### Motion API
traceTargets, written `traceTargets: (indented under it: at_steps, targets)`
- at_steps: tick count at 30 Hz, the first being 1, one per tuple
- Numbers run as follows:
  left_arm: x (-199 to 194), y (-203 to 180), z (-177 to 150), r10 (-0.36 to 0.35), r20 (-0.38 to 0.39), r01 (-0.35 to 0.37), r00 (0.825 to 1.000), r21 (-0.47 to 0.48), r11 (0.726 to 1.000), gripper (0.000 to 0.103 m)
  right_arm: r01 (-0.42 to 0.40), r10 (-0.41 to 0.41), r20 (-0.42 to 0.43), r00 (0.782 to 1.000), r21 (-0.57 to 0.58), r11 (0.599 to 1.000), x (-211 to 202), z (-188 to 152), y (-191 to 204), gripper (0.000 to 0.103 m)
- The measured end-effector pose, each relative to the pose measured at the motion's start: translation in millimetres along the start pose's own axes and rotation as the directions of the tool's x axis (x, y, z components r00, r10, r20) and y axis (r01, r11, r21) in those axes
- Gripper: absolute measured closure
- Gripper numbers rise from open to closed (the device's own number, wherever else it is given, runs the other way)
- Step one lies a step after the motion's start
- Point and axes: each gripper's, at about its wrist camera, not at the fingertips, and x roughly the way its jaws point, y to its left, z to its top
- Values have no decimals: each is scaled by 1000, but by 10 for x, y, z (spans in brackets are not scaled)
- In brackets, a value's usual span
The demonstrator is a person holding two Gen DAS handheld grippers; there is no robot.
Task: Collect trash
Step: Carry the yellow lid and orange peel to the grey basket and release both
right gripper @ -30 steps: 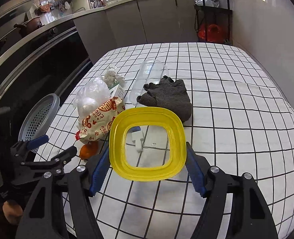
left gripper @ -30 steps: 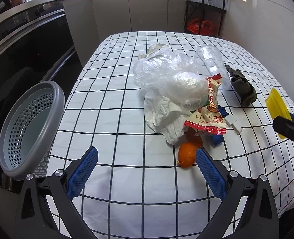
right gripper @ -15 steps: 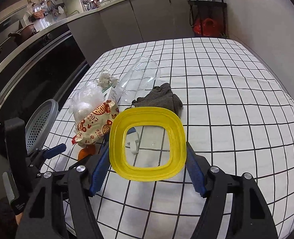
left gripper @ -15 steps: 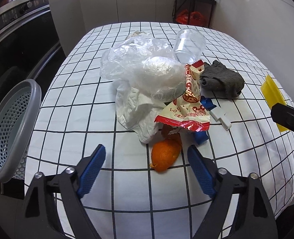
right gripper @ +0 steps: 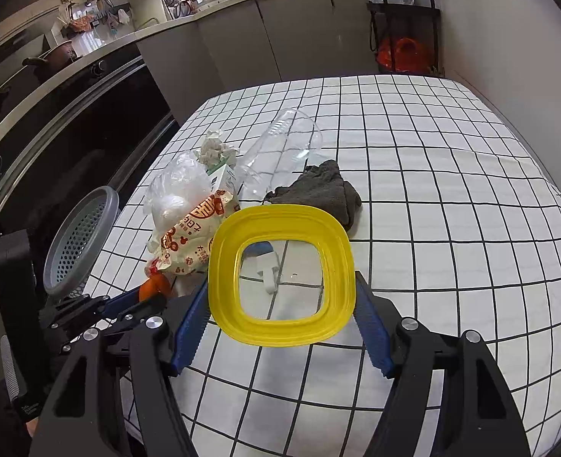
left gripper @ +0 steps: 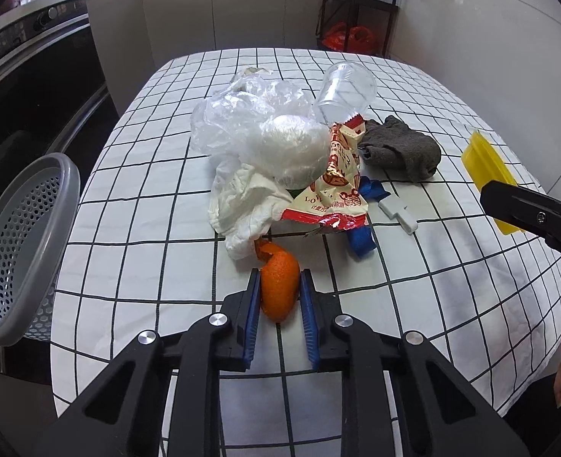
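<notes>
Orange peel [left gripper: 278, 285] sits pinched between the blue pads [left gripper: 253, 316] of the left gripper [left gripper: 279, 314], whose jaws press on its two sides at the near edge of the table [left gripper: 136, 205]. The peel's torn top curls toward the trash pile just beyond it. In that pile a white tissue [left gripper: 244, 205] lies nearest the peel, with a red and cream snack wrapper [left gripper: 335, 186] beside it, and a clear bag [left gripper: 257, 129] is heaped on top behind. A clear cup [left gripper: 343, 93] lies on its side at the far end of the pile, its mouth facing the camera. A blue strip [left gripper: 360, 242] pokes out from under the wrapper, and a small white clip [left gripper: 398, 213] lies just right of it. A grey cloth [left gripper: 400, 148] is bunched to the right of the cup.

At the table's left edge a grey perforated basket [left gripper: 21, 243] stands tilted, its opening turned toward the table.

Across the table, the right gripper [right gripper: 282, 301] holds a yellow lid [right gripper: 282, 274] above the checked cloth; its jaws are spread wide and clamp the lid by its two opposite sides. Through the lid's clear middle the white clip and the tablecloth show.
</notes>
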Motion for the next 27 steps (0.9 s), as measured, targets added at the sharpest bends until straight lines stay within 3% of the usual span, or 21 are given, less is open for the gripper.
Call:
traceTargets:
  at_steps: [7,16,27]
  targets:
    - [-390,234,-38,14,64,-13,998,-29,1000,84,-38,39,14,999,-53,998,-43,-4,300,35]
    - [-1014,931,-50,122,167,-103,978,-117,988,84,-110,116,29,993,-169,979,-77,18,1033,35]
    - [-1138,2211,4,327,139,-285,935,-255,924,84,-251,249,-42,968,-281,926,381,293,2202,35]
